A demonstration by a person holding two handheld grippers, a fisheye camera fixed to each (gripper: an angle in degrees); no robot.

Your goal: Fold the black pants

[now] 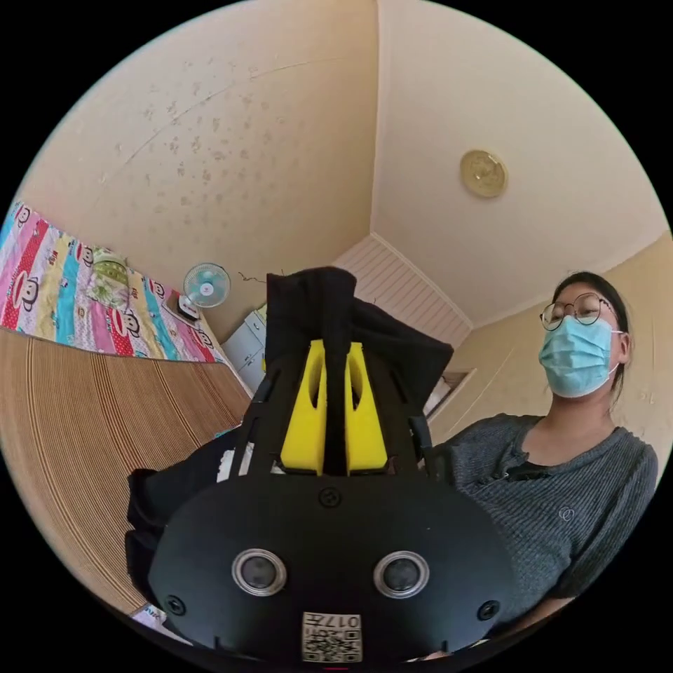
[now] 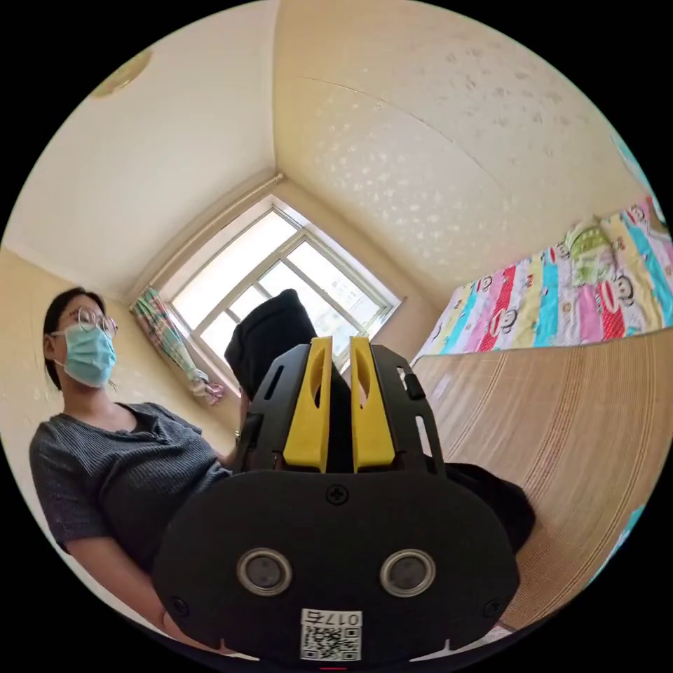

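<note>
In the left gripper view, my left gripper [image 1: 335, 350] is shut on a fold of the black pants [image 1: 319, 301]; the cloth bunches above the yellow jaws and drapes down behind them to the woven mat. In the right gripper view, my right gripper [image 2: 341, 350] is shut on another part of the black pants [image 2: 270, 333], which rises in a rounded bunch above the jaws and trails down to the right onto the mat. Both cameras tilt up toward the ceiling.
A woven bamboo mat [image 1: 84, 420] covers the bed, with a colourful cartoon-print sheet [image 1: 63, 294] along the wall. A small fan [image 1: 207, 284] stands at the bed's end. A person in a grey top [image 1: 561, 505] sits close by. A window [image 2: 280, 280] is behind.
</note>
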